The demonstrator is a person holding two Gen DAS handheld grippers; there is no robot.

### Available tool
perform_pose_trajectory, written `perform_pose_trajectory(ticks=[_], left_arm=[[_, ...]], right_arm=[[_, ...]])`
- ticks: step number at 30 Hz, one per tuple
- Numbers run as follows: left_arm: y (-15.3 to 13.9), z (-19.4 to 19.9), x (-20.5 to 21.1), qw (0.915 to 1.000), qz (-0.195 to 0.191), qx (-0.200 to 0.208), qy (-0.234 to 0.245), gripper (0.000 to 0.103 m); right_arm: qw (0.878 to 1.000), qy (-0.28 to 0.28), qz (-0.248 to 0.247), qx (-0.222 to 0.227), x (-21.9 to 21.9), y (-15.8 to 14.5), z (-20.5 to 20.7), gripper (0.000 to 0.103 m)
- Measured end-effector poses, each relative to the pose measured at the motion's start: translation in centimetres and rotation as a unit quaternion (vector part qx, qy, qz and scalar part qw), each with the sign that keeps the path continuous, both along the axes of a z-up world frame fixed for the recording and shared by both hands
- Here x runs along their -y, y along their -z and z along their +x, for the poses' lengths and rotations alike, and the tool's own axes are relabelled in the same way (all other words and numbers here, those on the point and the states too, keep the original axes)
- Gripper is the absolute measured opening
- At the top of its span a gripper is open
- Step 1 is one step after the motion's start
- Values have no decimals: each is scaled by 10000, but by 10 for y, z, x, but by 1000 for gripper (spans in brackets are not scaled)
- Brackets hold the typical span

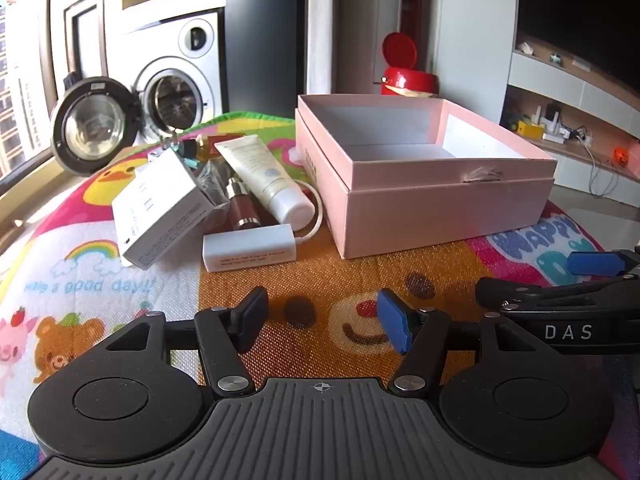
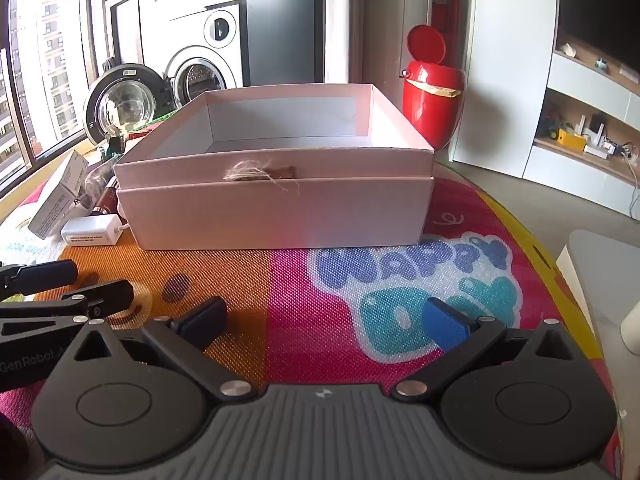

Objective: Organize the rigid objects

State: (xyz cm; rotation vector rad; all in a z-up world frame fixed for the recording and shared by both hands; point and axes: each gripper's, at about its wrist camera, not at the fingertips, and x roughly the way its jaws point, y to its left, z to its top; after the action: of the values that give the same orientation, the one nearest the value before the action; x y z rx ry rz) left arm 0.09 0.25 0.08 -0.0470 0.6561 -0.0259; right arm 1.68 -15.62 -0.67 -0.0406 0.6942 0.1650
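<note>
Left wrist view: left gripper (image 1: 322, 322) low over the cartoon play mat (image 1: 100, 280), fingers spread apart, nothing between them. Ahead and to the right, a pink box (image 1: 440, 208) stands open-topped on the mat, seated in its own lid, inside bare as far as can be seen. Left of the box lies a loose pile: a white adapter (image 1: 250, 249) with a short cable nearest the gripper, a white carton (image 1: 164, 216) tilted against the heap, a cream tube (image 1: 266, 174) cap toward the camera, a dark red bottle (image 1: 242, 208) between carton and tube. Smaller items behind them too jumbled to tell apart. The right gripper (image 1: 560, 280) shows at the right edge of the frame, fingers apart. A washing machine (image 1: 176, 88) with its door swung open and a red bin (image 1: 406, 76) stand behind. Right wrist view: right gripper (image 2: 326, 322) facing the box (image 2: 280, 216) squarely, fingers wide apart, holding nothing. A twine bow (image 2: 248, 174) sits on the box's front wall. Adapter (image 2: 91, 233) just beside the box's left corner; carton (image 2: 56, 200) further left. Left gripper's fingers (image 2: 96, 300) enter at the left edge.
</note>
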Motion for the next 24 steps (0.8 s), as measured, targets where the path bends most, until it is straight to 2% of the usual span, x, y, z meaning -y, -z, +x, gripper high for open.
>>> perform_pose_trajectory(ticks=[1,5,24], left_arm=[[0,-1,1,9999,127,65,1,67],[0,-1,1,9998,179,62,3,67],[-1,-2,-4,9999,125,63,3,67]], right_arm=[[10000,0,-31,12,0,0,0,103],[10000,0,-31,13,-1,0,0,103],[10000,0,-30,7,0,0,0,103]])
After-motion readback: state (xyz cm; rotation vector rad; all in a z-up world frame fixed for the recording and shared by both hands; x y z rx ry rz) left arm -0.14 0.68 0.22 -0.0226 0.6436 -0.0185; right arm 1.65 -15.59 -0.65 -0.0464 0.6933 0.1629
